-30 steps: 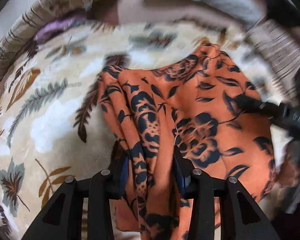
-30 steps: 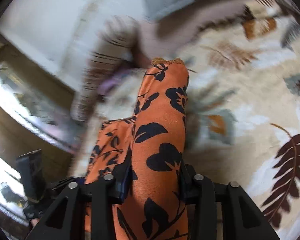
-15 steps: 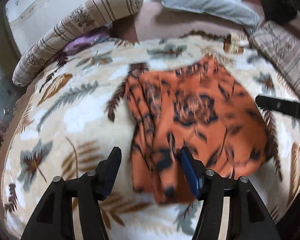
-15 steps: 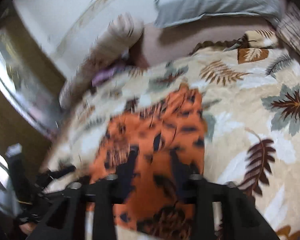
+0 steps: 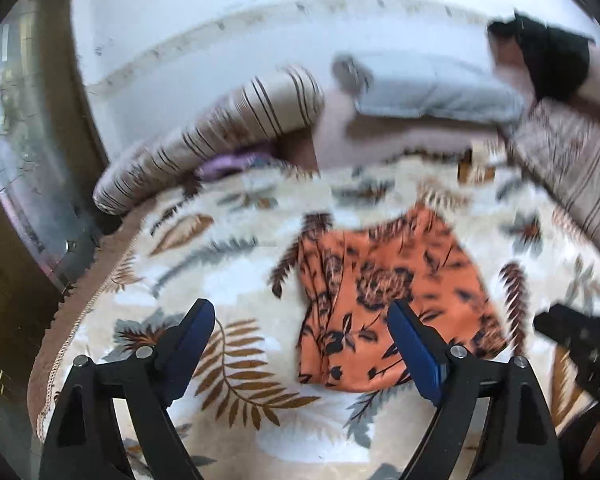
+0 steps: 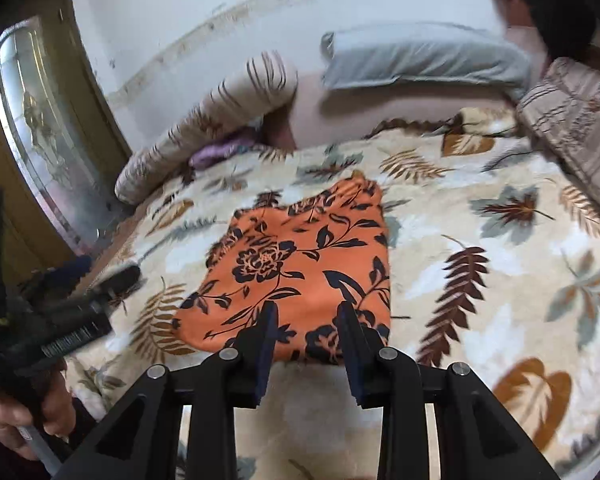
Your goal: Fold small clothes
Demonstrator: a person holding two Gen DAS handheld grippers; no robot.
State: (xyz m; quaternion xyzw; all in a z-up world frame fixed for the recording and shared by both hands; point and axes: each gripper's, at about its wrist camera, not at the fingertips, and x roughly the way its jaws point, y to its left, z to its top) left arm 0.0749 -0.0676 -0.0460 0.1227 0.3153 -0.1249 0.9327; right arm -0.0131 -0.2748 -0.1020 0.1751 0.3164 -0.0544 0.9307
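An orange garment with a black flower print [image 5: 384, 300] lies folded flat on the leaf-patterned blanket [image 5: 228, 280]; it also shows in the right wrist view [image 6: 300, 272]. My left gripper [image 5: 300, 320] is wide open and empty, held above the blanket at the garment's near left edge. My right gripper [image 6: 307, 312] is open and empty, just above the garment's near edge. The right gripper shows at the right edge of the left wrist view [image 5: 580, 344]. The left gripper shows at the left of the right wrist view [image 6: 76, 300], held by a hand.
A striped bolster [image 6: 220, 120] and a grey pillow [image 6: 420, 60] lie at the bed's far end by the white wall. A purple cloth [image 6: 220, 150] sits under the bolster. A striped folded blanket [image 6: 580, 120] lies far right. A mirror-fronted wardrobe [image 6: 40, 120] stands left.
Both grippers held the orange garment a second ago. They have let it go, opened, and pulled back and up; the garment now lies flat on the blanket.
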